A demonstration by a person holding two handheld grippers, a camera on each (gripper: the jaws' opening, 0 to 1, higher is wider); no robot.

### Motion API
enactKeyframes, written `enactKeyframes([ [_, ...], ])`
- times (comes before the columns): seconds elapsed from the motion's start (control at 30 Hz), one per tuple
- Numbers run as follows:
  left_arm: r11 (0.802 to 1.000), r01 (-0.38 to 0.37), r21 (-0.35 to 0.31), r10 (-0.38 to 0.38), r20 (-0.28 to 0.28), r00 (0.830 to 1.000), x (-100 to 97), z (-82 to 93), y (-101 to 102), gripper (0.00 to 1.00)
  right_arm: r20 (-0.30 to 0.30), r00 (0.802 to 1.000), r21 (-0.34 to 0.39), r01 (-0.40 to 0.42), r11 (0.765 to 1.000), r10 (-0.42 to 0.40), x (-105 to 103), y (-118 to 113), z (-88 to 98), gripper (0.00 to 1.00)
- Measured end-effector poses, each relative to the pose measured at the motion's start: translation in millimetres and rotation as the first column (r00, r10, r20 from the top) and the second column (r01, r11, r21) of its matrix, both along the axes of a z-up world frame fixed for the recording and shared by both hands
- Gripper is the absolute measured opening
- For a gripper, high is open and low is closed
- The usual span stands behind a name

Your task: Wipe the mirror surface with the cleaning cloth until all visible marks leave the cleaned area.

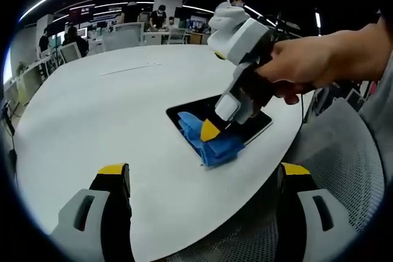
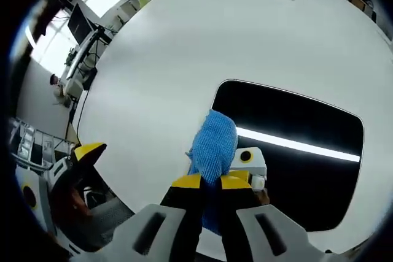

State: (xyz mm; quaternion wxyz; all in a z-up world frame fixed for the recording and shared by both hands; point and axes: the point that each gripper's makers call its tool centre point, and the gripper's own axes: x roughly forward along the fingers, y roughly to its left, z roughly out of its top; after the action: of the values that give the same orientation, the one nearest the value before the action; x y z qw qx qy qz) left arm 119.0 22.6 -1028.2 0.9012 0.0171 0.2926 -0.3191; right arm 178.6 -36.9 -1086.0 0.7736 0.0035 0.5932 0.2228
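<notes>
Nearest in the left gripper view, the left gripper (image 1: pixel 202 179) hangs idle at the near edge with its yellow-tipped jaws spread wide and nothing between them. I reckon it waits clear of the work so the mirror and cloth stay in sight.

The white round surface (image 1: pixel 110 108) carries everything. On it, near the edge closest to the person, the mirror (image 2: pixel 295 164) lies flat: a dark rectangle with rounded corners, reflecting a bright strip of ceiling light. I can pick out no marks on the glass from here; it is too dark and glossy to judge.

The right gripper (image 2: pixel 210 181), held in a hand (image 1: pixel 307 69), points steeply down at the mirror's near-left corner, which looks like a pose for pressing and dragging. Its jaws are pinched tight on the cloth (image 2: pixel 213 145). The cloth is blue, nubbly and bunched, part on the glass and part hanging over the mirror's edge onto the surface.

Wiping seems under way, with most of the glass beyond the cloth.
</notes>
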Motion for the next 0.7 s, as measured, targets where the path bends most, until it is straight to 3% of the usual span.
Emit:
enactKeyframes([
  [0.7, 1.000, -0.001, -0.015, 0.001, -0.003, 1.000, -1.1, 1.4, 0, 0.98, 0.027, 0.999, -0.026, -0.025, 0.999, 0.026, 38, 1, 3.4, 0.03],
])
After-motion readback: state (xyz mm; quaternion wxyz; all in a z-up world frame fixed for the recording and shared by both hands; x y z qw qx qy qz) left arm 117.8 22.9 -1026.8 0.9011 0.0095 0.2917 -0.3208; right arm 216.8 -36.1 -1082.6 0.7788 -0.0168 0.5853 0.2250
